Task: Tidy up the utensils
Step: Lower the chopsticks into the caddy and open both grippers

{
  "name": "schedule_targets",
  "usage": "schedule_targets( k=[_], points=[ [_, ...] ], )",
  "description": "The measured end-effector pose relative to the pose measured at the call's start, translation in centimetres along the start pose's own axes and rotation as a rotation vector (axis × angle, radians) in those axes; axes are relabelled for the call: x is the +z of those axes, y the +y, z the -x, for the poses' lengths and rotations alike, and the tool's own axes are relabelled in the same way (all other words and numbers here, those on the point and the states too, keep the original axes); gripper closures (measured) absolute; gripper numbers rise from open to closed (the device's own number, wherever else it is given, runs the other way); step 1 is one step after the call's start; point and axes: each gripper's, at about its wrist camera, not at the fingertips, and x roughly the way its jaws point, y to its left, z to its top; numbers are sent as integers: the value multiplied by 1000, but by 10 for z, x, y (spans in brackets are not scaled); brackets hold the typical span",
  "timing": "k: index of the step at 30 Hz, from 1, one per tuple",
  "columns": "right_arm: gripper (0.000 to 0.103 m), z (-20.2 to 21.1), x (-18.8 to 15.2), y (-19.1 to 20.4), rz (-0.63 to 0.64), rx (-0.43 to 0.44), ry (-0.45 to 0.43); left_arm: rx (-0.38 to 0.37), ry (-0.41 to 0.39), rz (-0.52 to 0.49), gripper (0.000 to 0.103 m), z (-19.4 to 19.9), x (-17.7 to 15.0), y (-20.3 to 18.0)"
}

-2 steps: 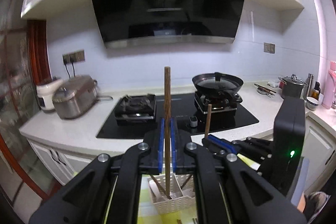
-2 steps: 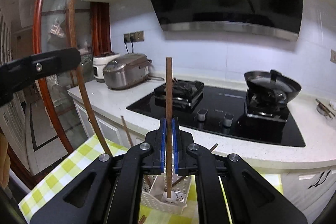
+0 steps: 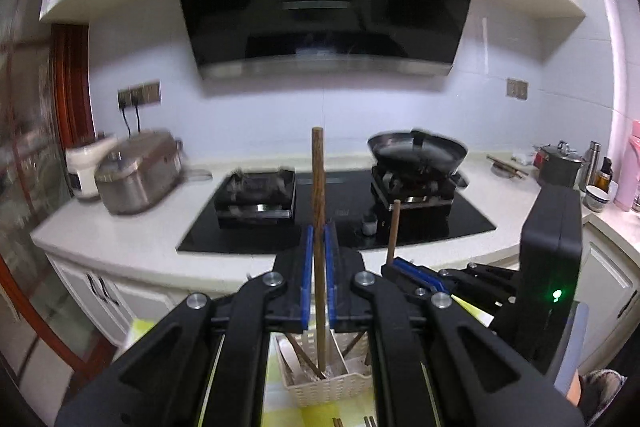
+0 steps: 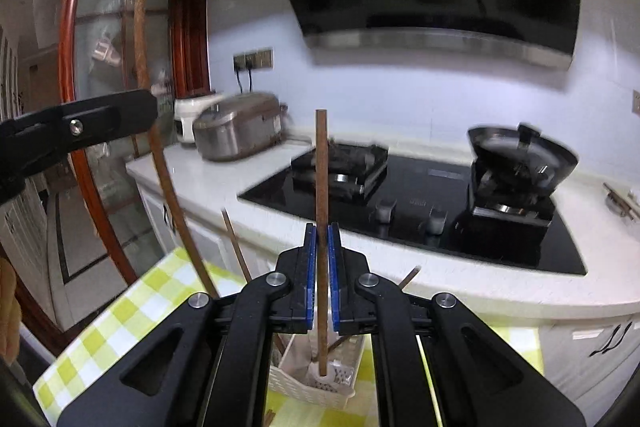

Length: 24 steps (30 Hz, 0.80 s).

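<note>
A yellow-checked cloth (image 4: pixel 132 307) is covering the tabletop (image 4: pixel 24 341), and a white slotted basket (image 4: pixel 304 385) is standing on it.

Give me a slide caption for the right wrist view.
Right gripper holds a wooden chopstick upright above the white utensil basket.

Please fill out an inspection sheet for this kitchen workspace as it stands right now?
Surface: yellow checked tablecloth.
Job's things: white basket holding utensils; one upright chopstick in the left grip, another chopstick in the right, both tips down in the basket.
Clutter: loose sticks in front of the basket.
Grippers: left hand-held gripper and right hand-held gripper each shut on a chopstick.
Cables: cords below the wall sockets.
Surroundings: hob, wok, rice cooker, range hood.
</note>
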Motion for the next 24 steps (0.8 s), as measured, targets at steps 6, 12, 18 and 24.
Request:
schedule_targets(
  k=[6, 12, 18, 24],
  points=[
    [94, -41, -28, -8, -13, 2, 98, 9, 131, 74, 97, -64, -53, 25],
    [91, -44, -41, -22, -67, 4, 113, 25, 159, 102, 84, -76, -74, 46],
    [87, -2, -53, -23, -82, 23, 78, 106, 73, 110, 36, -29, -85, 56],
    [57, 40, -116, -8, -69, 32, 96, 182, 85, 152, 26, 13, -152, 60]
  ],
)
